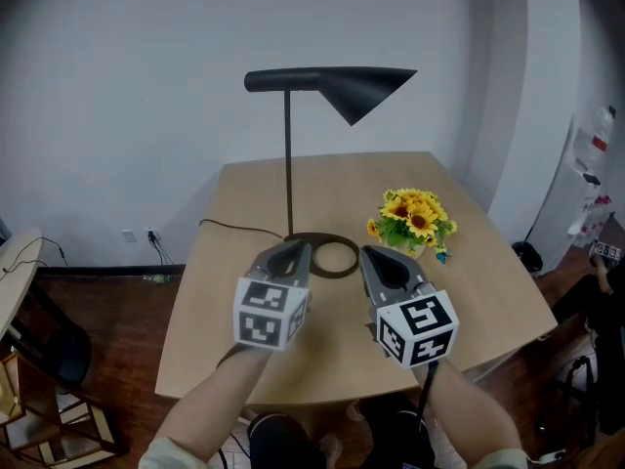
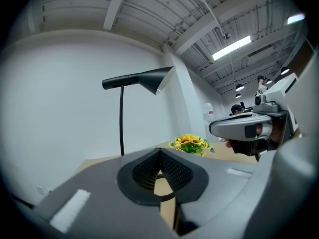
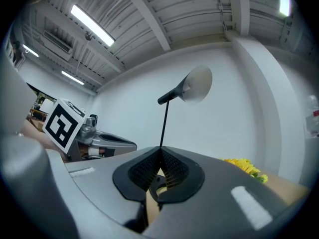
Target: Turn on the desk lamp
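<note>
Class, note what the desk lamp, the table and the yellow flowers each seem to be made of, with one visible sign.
Desk lamp: probably painted metal, matte black; thin rigid stem, even dull surface.
Table: wood or wood-look laminate; pale tan, smooth, low sheen.
Sunflowers: real or artificial, cannot tell; bright yellow petals, green leaves.

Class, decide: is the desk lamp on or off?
Off: the desk lamp shows no glow in its shade, and no light pools on the table.
</note>
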A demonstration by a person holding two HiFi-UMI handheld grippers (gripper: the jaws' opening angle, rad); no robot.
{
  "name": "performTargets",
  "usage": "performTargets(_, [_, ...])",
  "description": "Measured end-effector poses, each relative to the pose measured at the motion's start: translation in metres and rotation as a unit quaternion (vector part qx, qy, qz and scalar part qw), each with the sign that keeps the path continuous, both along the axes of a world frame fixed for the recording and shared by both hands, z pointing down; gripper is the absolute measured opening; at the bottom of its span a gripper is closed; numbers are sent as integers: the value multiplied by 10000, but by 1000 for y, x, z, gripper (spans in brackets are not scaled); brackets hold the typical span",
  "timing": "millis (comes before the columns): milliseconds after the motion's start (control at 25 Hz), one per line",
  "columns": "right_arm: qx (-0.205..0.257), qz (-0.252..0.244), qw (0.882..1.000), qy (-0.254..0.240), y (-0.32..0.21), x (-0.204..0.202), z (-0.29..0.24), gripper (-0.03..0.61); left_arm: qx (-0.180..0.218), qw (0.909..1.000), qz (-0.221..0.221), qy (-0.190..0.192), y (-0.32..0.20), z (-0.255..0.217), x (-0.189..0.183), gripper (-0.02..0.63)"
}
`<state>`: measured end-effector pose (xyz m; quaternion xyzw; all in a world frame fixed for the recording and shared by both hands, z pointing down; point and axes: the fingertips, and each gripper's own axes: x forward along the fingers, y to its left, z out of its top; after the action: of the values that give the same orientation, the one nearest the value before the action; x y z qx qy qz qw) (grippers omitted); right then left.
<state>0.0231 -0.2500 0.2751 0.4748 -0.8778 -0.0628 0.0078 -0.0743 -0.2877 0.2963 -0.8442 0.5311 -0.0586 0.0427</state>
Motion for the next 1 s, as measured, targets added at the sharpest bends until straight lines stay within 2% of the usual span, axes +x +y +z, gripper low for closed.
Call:
performTargets(360, [-246,-114,9996,86,-29,-17,25,-2,-267,9995,134,-45,-46,21,3,-5])
performTargets(600, [-425,-105,9990,74,-48,-23,42,-2,-602,9978,-64,-279,-78,50,-11,-5])
performTargets(1000, [-629,-100,9976,274,-69,-17,68,-2,-1125,9909,-139,-730,-129,105,-16,-5])
